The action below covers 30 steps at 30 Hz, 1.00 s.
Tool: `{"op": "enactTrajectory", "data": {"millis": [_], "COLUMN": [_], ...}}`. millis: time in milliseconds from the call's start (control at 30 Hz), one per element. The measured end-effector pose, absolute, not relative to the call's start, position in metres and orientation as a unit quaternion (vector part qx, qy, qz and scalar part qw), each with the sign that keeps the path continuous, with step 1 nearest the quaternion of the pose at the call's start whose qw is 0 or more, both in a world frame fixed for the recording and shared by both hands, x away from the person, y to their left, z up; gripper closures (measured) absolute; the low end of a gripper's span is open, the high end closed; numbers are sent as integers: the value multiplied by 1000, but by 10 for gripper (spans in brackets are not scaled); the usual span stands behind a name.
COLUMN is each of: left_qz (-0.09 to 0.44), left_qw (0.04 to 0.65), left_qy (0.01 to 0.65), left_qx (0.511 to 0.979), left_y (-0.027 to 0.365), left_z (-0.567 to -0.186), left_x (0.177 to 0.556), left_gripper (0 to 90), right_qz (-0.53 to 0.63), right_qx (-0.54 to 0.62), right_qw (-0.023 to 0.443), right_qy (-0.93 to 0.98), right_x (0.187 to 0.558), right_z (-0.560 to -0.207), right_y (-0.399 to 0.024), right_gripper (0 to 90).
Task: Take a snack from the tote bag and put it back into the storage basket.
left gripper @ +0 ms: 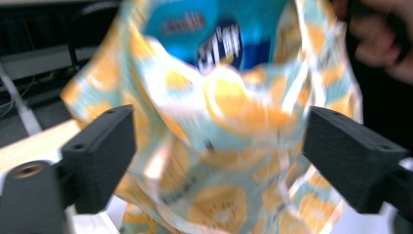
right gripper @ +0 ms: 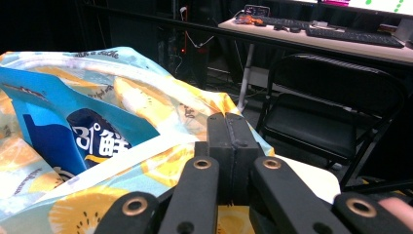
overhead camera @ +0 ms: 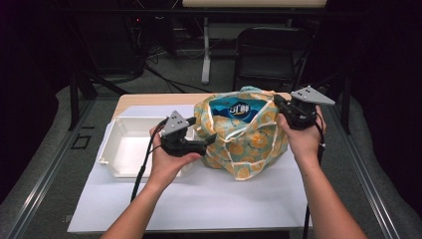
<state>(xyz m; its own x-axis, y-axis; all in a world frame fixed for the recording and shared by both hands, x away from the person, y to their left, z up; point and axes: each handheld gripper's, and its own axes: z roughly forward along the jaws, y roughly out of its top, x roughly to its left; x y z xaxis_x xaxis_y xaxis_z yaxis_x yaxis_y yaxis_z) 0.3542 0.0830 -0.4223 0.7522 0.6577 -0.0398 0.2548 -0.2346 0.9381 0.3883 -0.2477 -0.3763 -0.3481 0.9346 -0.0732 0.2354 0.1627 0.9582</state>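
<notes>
A fabric bag (overhead camera: 249, 144) printed with orange fruit slices stands in the middle of the table, its mouth open. A blue packet (overhead camera: 238, 110) sits inside it. My left gripper (overhead camera: 209, 141) is at the bag's left side; in the left gripper view its jaws stand wide open with the blurred bag (left gripper: 229, 112) just ahead of them and not pressed. My right gripper (overhead camera: 278, 102) is at the bag's upper right rim. In the right gripper view its jaws (right gripper: 228, 131) are shut together on the bag's edge (right gripper: 160, 165), beside a white strap, with the blue packet (right gripper: 58, 122) to the left.
An empty white tray (overhead camera: 119, 144) lies left of the bag, under my left hand. A white sheet (overhead camera: 199, 199) covers the table's near part. A black folding chair (overhead camera: 268, 55) stands behind the table, and a desk with keyboards (right gripper: 341, 34) beyond it.
</notes>
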Motion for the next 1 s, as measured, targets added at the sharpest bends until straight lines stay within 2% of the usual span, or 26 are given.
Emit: {"op": "enactTrajectory", "data": {"millis": [67, 167, 300, 333, 400, 433, 500, 533, 633, 667, 833, 1000], "left_qz": [185, 206, 226, 230, 238, 236, 239, 237, 229, 225, 219, 202], "left_qw": [527, 516, 514, 514, 515, 516, 507, 502, 494, 495, 509, 550], "left_qy": [295, 295, 302, 302, 309, 307, 310, 309, 310, 311, 298, 314], "left_qx": [776, 777, 770, 769, 763, 764, 768, 772, 780, 779, 777, 747], "left_y": [75, 64, 57, 56, 54, 54, 51, 49, 47, 47, 54, 73], "left_z": [-428, -429, -426, -425, -423, -422, -422, -422, -423, -423, -416, -400], "left_x": [356, 356, 360, 361, 363, 364, 366, 367, 371, 372, 370, 379], "left_gripper": [57, 54, 170, 219, 401, 453, 642, 642, 841, 878, 900, 900], "right_qz": [474, 474, 476, 475, 475, 475, 476, 475, 476, 475, 477, 481], "right_qx": [437, 438, 438, 437, 436, 436, 436, 435, 434, 433, 430, 426], "right_qw": [367, 366, 365, 365, 364, 363, 363, 362, 362, 361, 365, 372], "right_qy": [670, 670, 669, 671, 672, 672, 672, 674, 674, 675, 674, 670], "right_x": [388, 388, 389, 389, 389, 388, 388, 388, 387, 386, 384, 383], "right_z": [-377, -377, -379, -380, -380, -381, -382, -382, -384, -384, -384, -377], "right_y": [-247, -246, -245, -246, -246, -246, -246, -247, -247, -248, -251, -255], "right_gripper": [900, 900, 900, 900, 900, 900, 900, 900, 900, 900, 900, 900]}}
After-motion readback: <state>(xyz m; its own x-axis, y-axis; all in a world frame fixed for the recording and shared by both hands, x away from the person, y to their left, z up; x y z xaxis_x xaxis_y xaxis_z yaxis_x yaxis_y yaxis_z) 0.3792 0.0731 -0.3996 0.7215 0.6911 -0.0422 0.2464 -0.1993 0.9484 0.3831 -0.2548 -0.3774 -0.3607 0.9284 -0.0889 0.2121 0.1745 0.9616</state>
